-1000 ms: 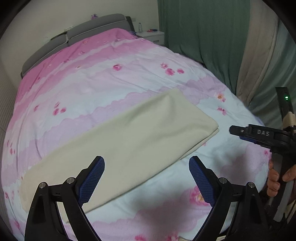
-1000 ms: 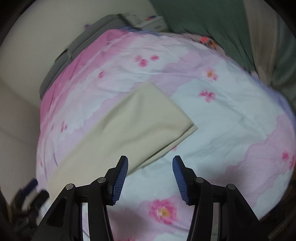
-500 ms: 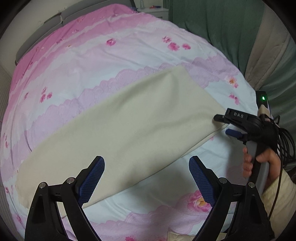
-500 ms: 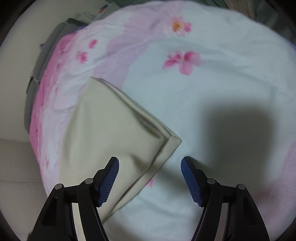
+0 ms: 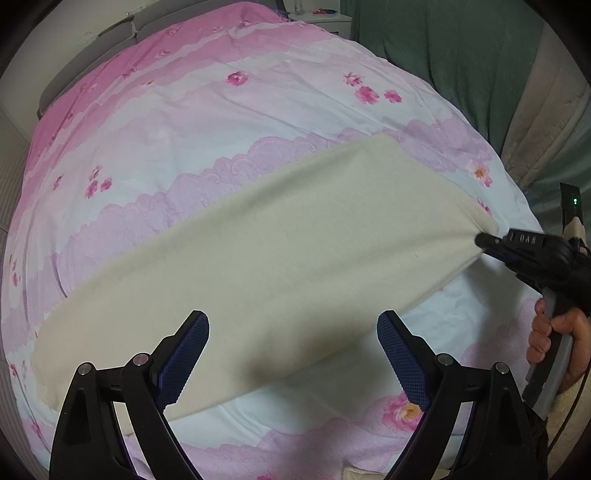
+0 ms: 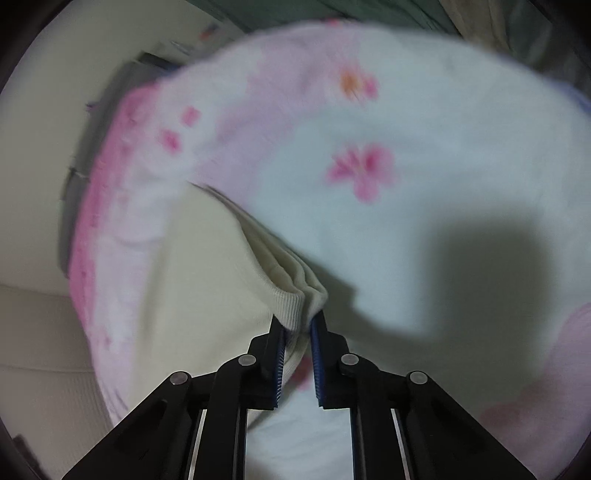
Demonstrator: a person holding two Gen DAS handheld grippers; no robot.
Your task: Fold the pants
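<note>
Nearest, left tool (image 5: pixel 293 350) hangs over the pants (image 5: pixel 258 266), jaws wide, nothing between the blue pads (image 5: pixel 186 354); pads clear of the cloth, pointing steeply down at its near long edge; shadow of the tool falls on the fabric just ahead.

Right tool (image 6: pixel 298 341) narrow, jaws have just been closing, now pinched on the ribbed corner of the pants (image 6: pixel 207 280); cloth bunches in folds just past the fingertips; this view is blurred by motion. From the left wrist view the right tool (image 5: pixel 484 242) shows at the right end of the pants, tip buried in the corner, fabric drawn to a point there; hand (image 5: pixel 554 339) grips its grey handle below; pale sleeve at the frame edge.

Pants cream, folded to a long band, lying slantwise across the bed (image 5: pixel 184 147); right end lifted slightly at the pinch, left end flat.

Bed cover pink and pale blue with flowers (image 5: pixel 367 94); grey headboard (image 5: pixel 92 55) beyond; nightstand (image 5: pixel 321 20) at the far corner; green curtain (image 5: pixel 443 55) behind on the right.
</note>
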